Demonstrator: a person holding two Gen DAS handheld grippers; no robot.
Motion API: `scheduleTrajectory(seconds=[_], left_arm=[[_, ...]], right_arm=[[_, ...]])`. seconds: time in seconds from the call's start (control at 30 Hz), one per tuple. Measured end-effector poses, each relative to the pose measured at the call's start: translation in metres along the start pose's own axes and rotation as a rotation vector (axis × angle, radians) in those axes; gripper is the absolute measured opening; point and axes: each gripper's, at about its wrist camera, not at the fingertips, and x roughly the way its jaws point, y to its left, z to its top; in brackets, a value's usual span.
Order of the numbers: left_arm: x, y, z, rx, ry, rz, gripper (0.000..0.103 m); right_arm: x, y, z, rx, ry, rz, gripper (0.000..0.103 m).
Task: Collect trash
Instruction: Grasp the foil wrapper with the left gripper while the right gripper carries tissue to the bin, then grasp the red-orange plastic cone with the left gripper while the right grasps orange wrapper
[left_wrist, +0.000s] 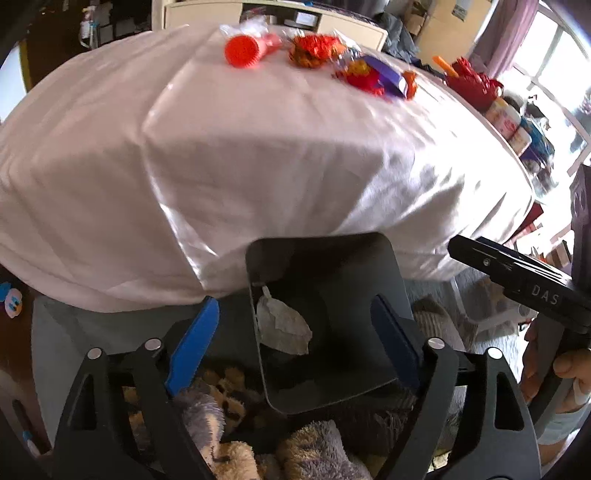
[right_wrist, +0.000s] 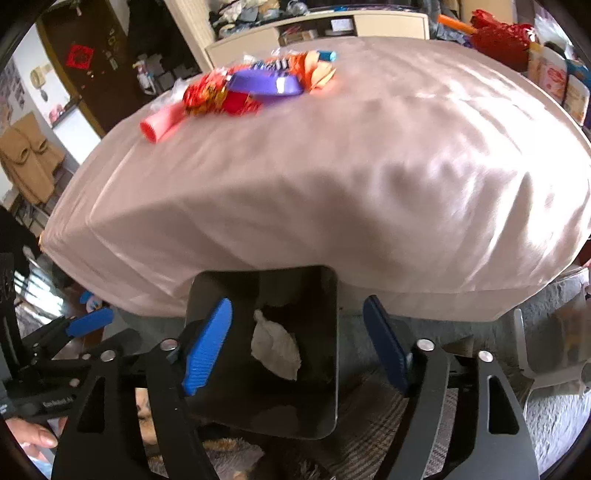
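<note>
Both grippers hovering over the bin between pickups

A cloth-covered table (right_wrist: 332, 177) is filling the view ahead of the right gripper (right_wrist: 299, 343) and left gripper (left_wrist: 295, 332), both gaping wide and holding nothing. Directly below them a dark bin (right_wrist: 325, 369) is sitting on the floor with one crumpled tissue (right_wrist: 275, 349) inside. The remaining trash, a heap of wrappers (right_wrist: 236, 92) and a pink tube (right_wrist: 160, 123), is lying at the table's far side; the next move likely calls for reaching forward to grab one.

One bin (left_wrist: 328, 266), one crumpled tissue (left_wrist: 282, 326)
</note>
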Motion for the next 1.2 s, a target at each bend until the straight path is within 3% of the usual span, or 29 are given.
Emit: scheduleTrajectory(seconds=[0.5, 0.7, 0.9, 1.1, 1.2], left_arm=[[-0.064, 0.006, 0.044, 0.045, -0.173, 0.075, 0.095], [-0.060, 0.021, 0.080, 0.044, -0.198, 0.088, 0.095], [-0.037, 0.024, 0.120, 0.119, -0.252, 0.164, 0.093], [-0.002, 0.031, 0.160, 0.099, -0.236, 0.110, 0.087], [0.013, 0.029, 0.171, 0.121, -0.237, 0.122, 0.083]], right_arm=[[-0.032, -0.008, 0.056, -0.041, -0.148, -0.052, 0.078], [-0.017, -0.009, 0.094, -0.014, -0.176, -0.014, 0.078], [0.003, -0.002, 0.132, -0.014, -0.217, -0.033, 0.078], [0.028, 0.008, 0.156, -0.041, -0.221, -0.045, 0.063], [0.039, 0.007, 0.164, -0.037, -0.210, -0.043, 0.049]])
